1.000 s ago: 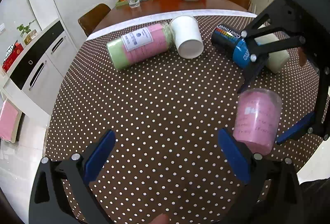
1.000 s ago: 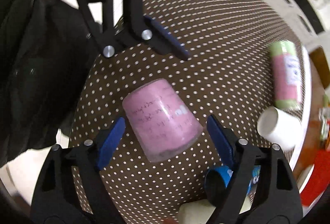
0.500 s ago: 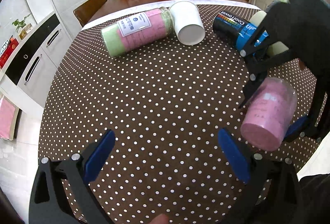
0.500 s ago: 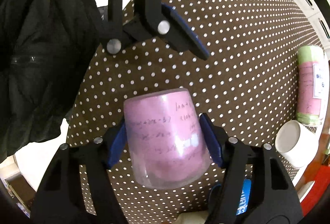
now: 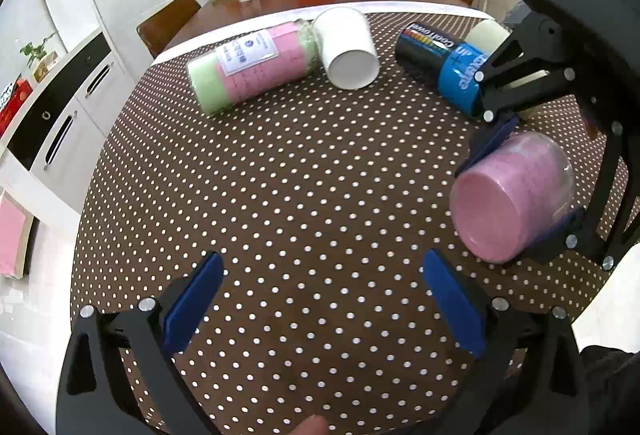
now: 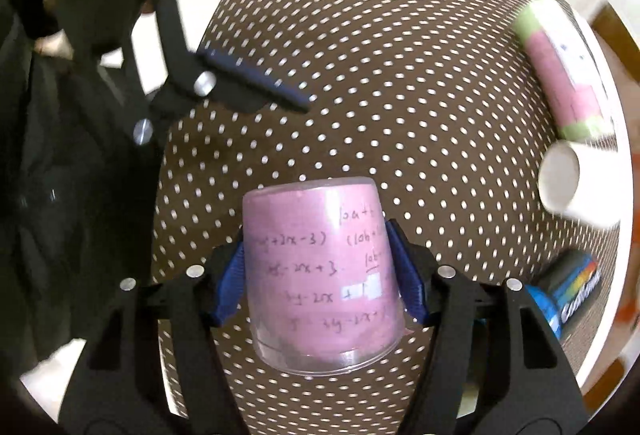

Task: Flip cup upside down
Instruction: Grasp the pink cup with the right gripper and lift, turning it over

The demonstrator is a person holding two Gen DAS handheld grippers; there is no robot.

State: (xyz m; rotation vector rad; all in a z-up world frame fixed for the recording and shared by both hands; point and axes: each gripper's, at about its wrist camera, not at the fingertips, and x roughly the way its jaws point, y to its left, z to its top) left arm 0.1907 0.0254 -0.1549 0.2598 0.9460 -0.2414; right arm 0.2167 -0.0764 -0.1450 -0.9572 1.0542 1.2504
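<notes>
Your left wrist view looks down across the dotted desk (image 5: 280,175) from above; your right wrist view sits close behind the pink cup (image 6: 320,271). Both share that cup (image 5: 512,199).

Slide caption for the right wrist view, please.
Right gripper clamps the pink cup above the polka-dot tablecloth; open left gripper beyond.

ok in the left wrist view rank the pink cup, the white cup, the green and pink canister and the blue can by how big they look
1. green and pink canister
2. pink cup, though it sits nearer the camera, lifted in the right hand-held gripper, so its rank is unsure
3. blue can, partly hidden by that gripper, and white cup: too alike to rank
</notes>
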